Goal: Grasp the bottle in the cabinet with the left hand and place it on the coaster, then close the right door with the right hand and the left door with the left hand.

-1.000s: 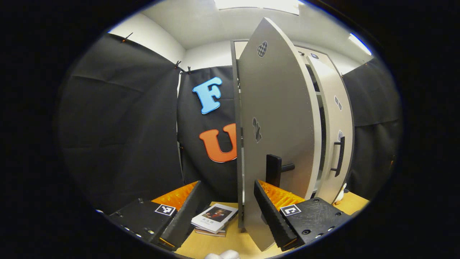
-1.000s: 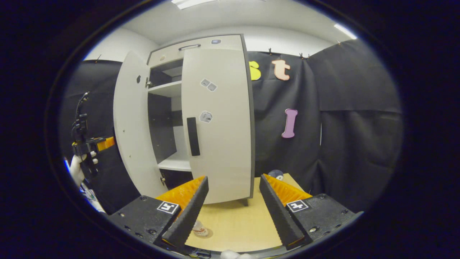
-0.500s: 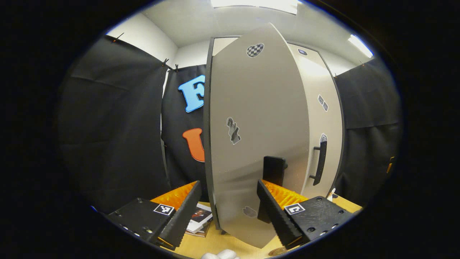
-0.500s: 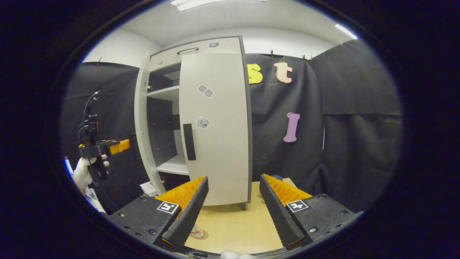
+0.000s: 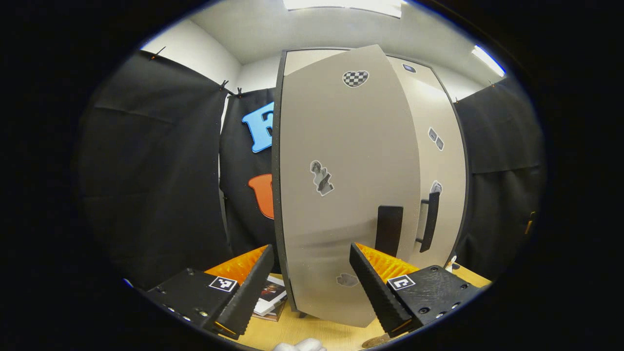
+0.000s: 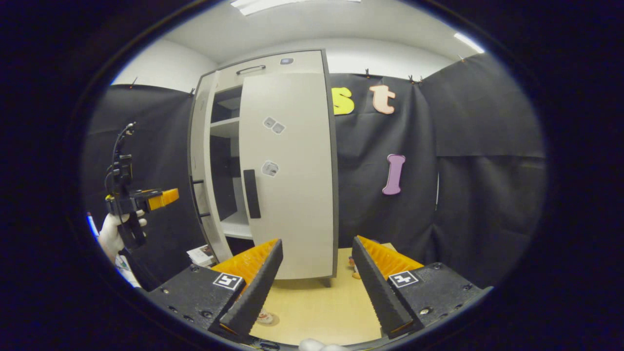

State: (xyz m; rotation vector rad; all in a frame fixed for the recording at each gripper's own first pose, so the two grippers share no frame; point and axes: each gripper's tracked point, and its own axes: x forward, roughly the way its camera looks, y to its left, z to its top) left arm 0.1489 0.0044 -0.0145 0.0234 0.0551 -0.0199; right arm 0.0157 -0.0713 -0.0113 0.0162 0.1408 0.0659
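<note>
The pale cabinet's left door (image 5: 336, 185) stands almost shut, its dark handle (image 5: 389, 235) just above my left gripper (image 5: 312, 287), which is open and holds nothing. The right door (image 6: 287, 170) is shut, with its handle (image 6: 250, 193) near the meeting edge. In the right gripper view the left door (image 6: 201, 161) is still ajar, and a narrow gap shows shelves (image 6: 225, 127). A gloved hand holds the left gripper (image 6: 163, 197) beside that door. My right gripper (image 6: 314, 287) is open over the table. The bottle's base (image 6: 265, 318) stands on a round coaster, half hidden by a finger.
Books (image 5: 269, 298) lie on the wooden table (image 6: 317, 312) left of the cabinet's foot. Small objects (image 6: 352, 263) sit by the cabinet's right corner. Black cloth walls close in the booth on all sides.
The left door has swung from wide open to nearly shut. The left gripper followed it towards the cabinet. The right gripper barely moved and stayed open.
</note>
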